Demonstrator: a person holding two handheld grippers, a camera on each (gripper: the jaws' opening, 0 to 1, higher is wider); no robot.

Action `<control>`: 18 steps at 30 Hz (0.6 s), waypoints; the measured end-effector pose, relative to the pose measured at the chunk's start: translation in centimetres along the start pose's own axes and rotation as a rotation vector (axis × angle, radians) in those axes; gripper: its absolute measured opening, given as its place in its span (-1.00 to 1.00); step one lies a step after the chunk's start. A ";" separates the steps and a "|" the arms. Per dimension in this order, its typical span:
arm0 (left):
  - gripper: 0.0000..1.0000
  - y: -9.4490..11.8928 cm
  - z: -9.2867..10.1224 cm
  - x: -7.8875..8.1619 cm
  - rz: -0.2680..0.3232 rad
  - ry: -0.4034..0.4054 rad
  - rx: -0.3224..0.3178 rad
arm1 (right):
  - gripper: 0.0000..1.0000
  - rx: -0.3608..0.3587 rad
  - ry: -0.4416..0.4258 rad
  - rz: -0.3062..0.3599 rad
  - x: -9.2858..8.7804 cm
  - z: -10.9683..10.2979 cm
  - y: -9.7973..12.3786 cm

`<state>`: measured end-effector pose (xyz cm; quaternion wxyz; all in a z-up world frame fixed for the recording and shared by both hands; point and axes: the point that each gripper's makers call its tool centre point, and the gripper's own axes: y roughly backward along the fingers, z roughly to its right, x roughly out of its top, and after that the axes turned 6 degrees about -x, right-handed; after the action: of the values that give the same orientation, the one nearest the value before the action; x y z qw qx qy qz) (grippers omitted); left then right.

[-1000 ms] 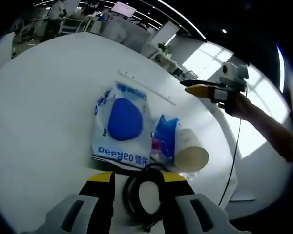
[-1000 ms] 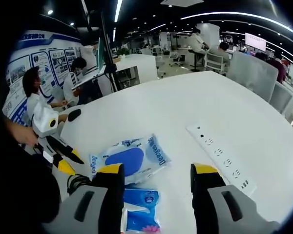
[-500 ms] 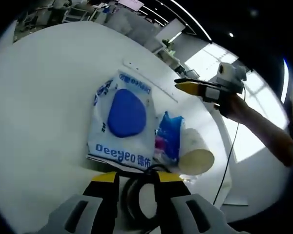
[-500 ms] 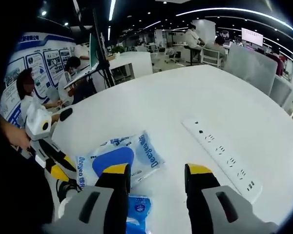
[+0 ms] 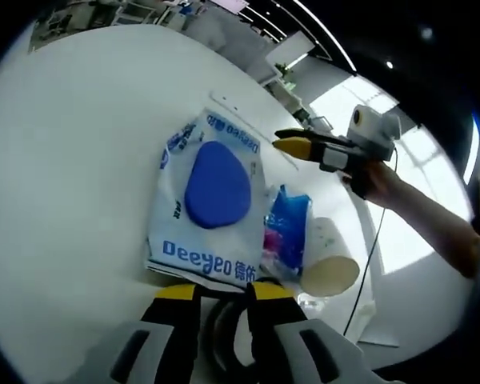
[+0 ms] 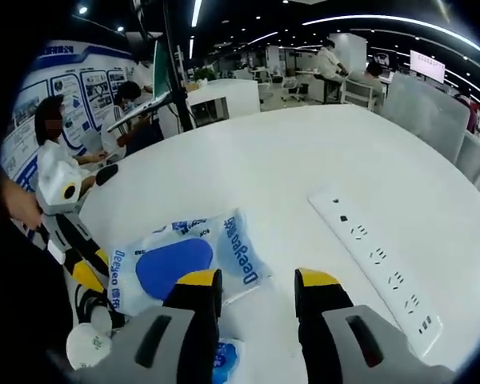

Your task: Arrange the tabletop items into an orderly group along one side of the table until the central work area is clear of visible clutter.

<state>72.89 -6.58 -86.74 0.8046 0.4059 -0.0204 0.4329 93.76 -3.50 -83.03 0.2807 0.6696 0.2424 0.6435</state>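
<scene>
In the left gripper view, a round white table (image 5: 72, 152) carries a cluster of items near the left gripper (image 5: 222, 294), whose yellow-tipped fingers (image 5: 176, 293) stand a little apart on either side of a coiled black cable (image 5: 218, 340); the coil lies between them, but whether they grip it cannot be told. Just beyond the fingertips lies a flat white wet-wipes pack (image 5: 210, 204) with a blue oval flap and blue lettering. To its right, touching its edge, is a smaller blue tissue packet (image 5: 287, 232), and right of that a paper cup (image 5: 328, 260) lies on its side with its mouth toward the camera. Farther right, the right gripper (image 5: 282, 142) hovers above the table, held in a person's hand (image 5: 378, 178), its fingers close together. In the right gripper view, the left gripper (image 6: 84, 268) shows at the left edge, with the paper cup (image 6: 88, 344) and a dark loop of the cable (image 6: 86, 302) beside it. The wet-wipes pack (image 6: 184, 260) lies just beyond the right gripper (image 6: 256, 284), whose fingers (image 6: 198, 282) are apart with nothing between them; the blue tissue packet (image 6: 228, 358) sits low between them. On the right, a long white power strip (image 6: 376, 260) lies well apart from the cluster.
</scene>
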 end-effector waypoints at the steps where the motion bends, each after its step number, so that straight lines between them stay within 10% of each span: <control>1: -0.62 -0.1 0.0 -0.1 -0.005 0.001 -0.002 | -0.36 0.001 0.003 0.001 0.0 0.1 -0.2; 18: -0.78 -1.1 -0.4 0.0 -0.029 0.053 -0.014 | -0.51 0.044 0.003 0.004 -0.6 -0.6 -2.8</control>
<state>73.47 -6.64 -87.71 0.8137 0.3891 0.0038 0.4317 93.28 -1.85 -85.37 0.2643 0.6753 0.2556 0.6394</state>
